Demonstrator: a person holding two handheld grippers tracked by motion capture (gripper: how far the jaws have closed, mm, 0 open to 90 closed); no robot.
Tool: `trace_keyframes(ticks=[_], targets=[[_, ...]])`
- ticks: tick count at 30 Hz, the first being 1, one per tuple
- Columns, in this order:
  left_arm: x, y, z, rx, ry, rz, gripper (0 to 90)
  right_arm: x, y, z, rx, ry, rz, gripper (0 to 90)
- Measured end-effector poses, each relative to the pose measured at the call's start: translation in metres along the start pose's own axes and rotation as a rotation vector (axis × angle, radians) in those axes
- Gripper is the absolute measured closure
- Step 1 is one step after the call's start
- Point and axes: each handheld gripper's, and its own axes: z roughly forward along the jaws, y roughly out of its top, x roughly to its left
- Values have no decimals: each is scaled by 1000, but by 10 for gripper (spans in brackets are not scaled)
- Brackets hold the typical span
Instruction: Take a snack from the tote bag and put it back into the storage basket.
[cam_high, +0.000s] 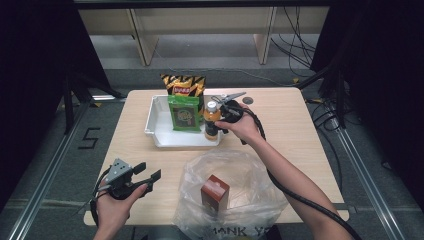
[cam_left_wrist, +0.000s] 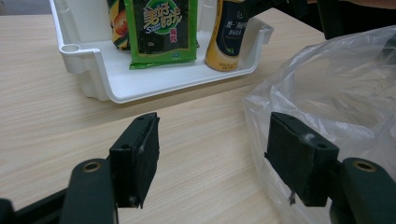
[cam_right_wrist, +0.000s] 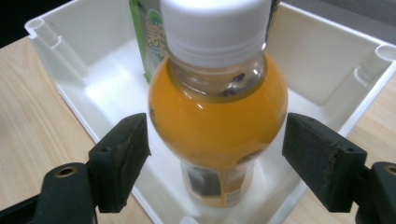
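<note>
1. Straddling the orange drink bottle (cam_right_wrist: 217, 121), the right gripper (cam_right_wrist: 217, 154) has its jaws spread — the pads clear of its sides, the bottle standing in the white tray (cam_high: 161, 136).
2. Packing looks barely begun: one brown box (cam_high: 214, 191) sits in the plastic bag (cam_high: 250, 172), near the left gripper (cam_high: 150, 172) — spread, empty, over the bench (cam_high: 300, 135).
3. Left in the tray: one bottle, one green seaweed pack (cam_high: 184, 113), one chip bag (cam_high: 183, 84).

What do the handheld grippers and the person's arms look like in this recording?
Both are black two-jaw tools with flat rectangular padded jaws and brass-coloured rivets. The left gripper carries a grey three-cornered plate on top. A thick black ribbed cable trails from the right gripper along the forearm. The forearms are bare: no sleeves or gloves visible.
</note>
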Motion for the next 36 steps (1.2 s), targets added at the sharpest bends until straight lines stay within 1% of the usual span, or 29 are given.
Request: trace_keyframes(ticks=[1, 2, 3, 4, 5, 6, 9, 10, 11, 12, 13, 14, 15, 16, 18, 19, 20, 21, 22, 23, 24, 25, 27, 28, 29, 31, 32, 34, 36], targets=[[0, 0, 0, 1, 1, 1, 339, 1, 0, -1, -20, -6, -7, 225], [0, 0, 0, 1, 0, 1, 339, 3, 0, -4, -9, 1, 7, 224], [0, 0, 0, 0, 1, 0, 339, 4, 0, -7, -9, -1, 2, 223], [0, 0, 0, -1, 0, 0, 339, 3, 1, -10, -2, -4, -19, 223], [0, 0, 0, -2, 0, -1, 340, 4, -1, -11, -24, -8, -23, 222], [0, 0, -1, -1, 2, -1, 339, 4, 0, -15, -10, -4, -23, 222], [0, 0, -1, -3, 2, 3, 339, 7, -2, -23, -24, -3, -8, 222], [0, 0, -1, -5, 0, 1, 337, 6, -3, -28, -19, -7, -32, 222], [-1, 0, -1, -10, -3, -4, 334, 7, -4, -30, -28, -8, -26, 222], [-1, 1, -1, -11, -4, -6, 331, 7, -5, -34, -25, -4, -37, 223], [-1, 1, -1, -12, -3, -5, 330, 8, -5, -38, -17, 7, -29, 223], [-2, 1, -1, -13, -3, -6, 330, 7, -6, -42, -26, -8, -39, 223], [-2, 1, -1, -12, -3, -6, 330, 8, -7, -45, -34, -5, -38, 226], [-2, 1, -1, -13, -1, -5, 330, 10, -8, -47, -59, -11, -36, 230], [-2, 0, -1, -15, -1, -4, 329, 14, -9, -54, -67, -6, -22, 239], [-2, 0, -1, -17, 0, -3, 328, 13, -10, -59, -65, -5, -41, 246], [-2, 1, -1, -18, 1, -4, 327, 15, -11, -63, -68, 3, -44, 247], [-2, 1, -1, -17, 2, -3, 325, 15, -12, -64, -90, 4, -40, 250], [-3, 1, -1, -16, 7, -3, 325, 16, -13, -69, -88, 11, -40, 257], [-3, 1, -1, -16, 8, -3, 322, 18, -14, -70, -115, 8, -38, 260], [-3, 1, -1, -16, 8, -3, 322, 19, -15, -75, -123, 10, -37, 264], [-3, 1, -1, -16, 8, -4, 321, 20, -16, -80, -109, 13, -44, 268], [-3, 1, -1, -16, 9, -4, 320, 22, -17, -86, -131, 16, -45, 275], [-3, 1, -1, -15, 7, -3, 320, 23, -18, -89, -133, 28, -57, 276], [-3, 1, -1, -14, 7, -1, 320, 23, -19, -93, -140, 21, -60, 279], [-4, 0, -1, -14, 8, -1, 319, 26, -21, -98, -155, 40, -39, 289], [-4, 0, -1, -15, 8, -3, 319, 29, -22, -101, -157, 40, -22, 294], [-4, 0, -1, -14, 9, -2, 319, 32, -25, -106, -168, 42, -11, 306], [-4, 0, -1, -12, 9, 1, 319, 32, -27, -110, -176, 47, -31, 313]])
